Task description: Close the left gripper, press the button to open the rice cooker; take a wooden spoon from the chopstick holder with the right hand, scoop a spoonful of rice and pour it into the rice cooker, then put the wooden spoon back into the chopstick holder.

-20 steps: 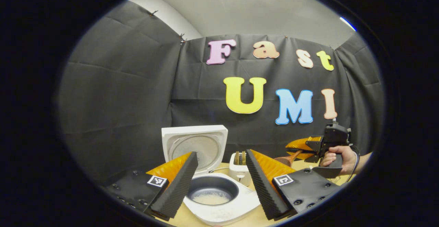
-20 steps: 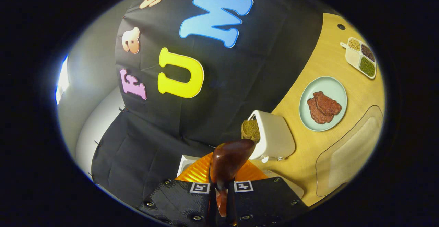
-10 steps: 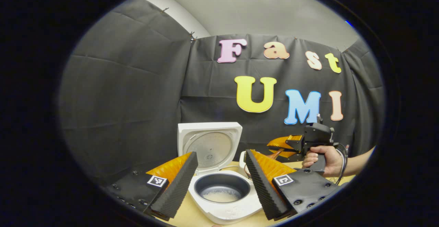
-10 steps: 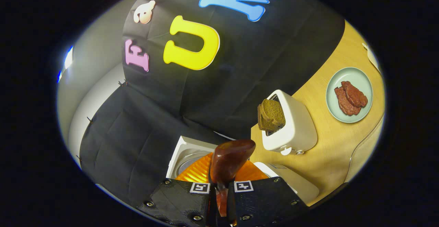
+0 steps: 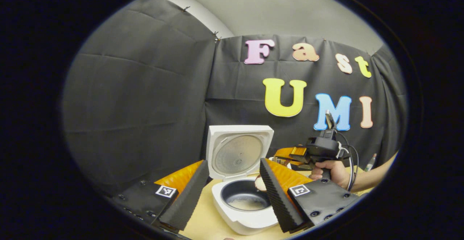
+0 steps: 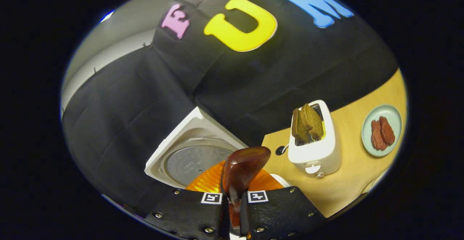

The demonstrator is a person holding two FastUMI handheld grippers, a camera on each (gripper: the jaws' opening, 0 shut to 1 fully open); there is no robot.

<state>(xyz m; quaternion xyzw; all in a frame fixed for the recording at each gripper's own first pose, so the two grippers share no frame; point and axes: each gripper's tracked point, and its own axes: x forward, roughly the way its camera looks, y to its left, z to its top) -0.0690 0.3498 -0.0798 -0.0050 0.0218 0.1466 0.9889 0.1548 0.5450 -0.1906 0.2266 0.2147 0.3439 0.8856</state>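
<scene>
- Wooden spoon (image 6: 242,167): clamped between the right gripper (image 6: 233,203) fingers, which are pressed narrow on the handle. Long axis runs straight out along the fingers, bowl end forward and away from the camera.
- In the right gripper view the spoon bowl shows its dark rounded back; what it carries is hidden from here.
- Spoon handle is mostly buried between the finger blocks — a short stretch shows.
- Left gripper (image 5: 232,189): fingers spread wide, holding nothing, hanging in front of the rice cooker (image 5: 243,200).
- Rice cooker is open: lid (image 5: 237,152) stands upright behind the body, inner face toward the left camera. One dark inner pot, a thin pale layer of rice (image 5: 247,204) at the bottom.
- In the left gripper view the right gripper (image 5: 290,155) sits just right of and above the pot, held by a hand (image 5: 331,172) (forearm cut off at the view's edge). A small pale rounded bit at the pot's right rim, beside the left gripper's finger — probably the spoon tip, too occluded to be sure.
- Right gripper view: cooker lid (image 6: 188,156) low left, partly behind the fingers; cooker body nearly all hidden.
- Count on the wooden table (image 6: 348,182): one white toaster (image 6: 317,153) with two slices of brown bread (image 6: 306,124) standing up in it, one pale green plate (image 6: 368,138) with two reddish-brown pieces (image 6: 382,134).
- Plate is close to the view's edge, slightly distorted.
</scene>
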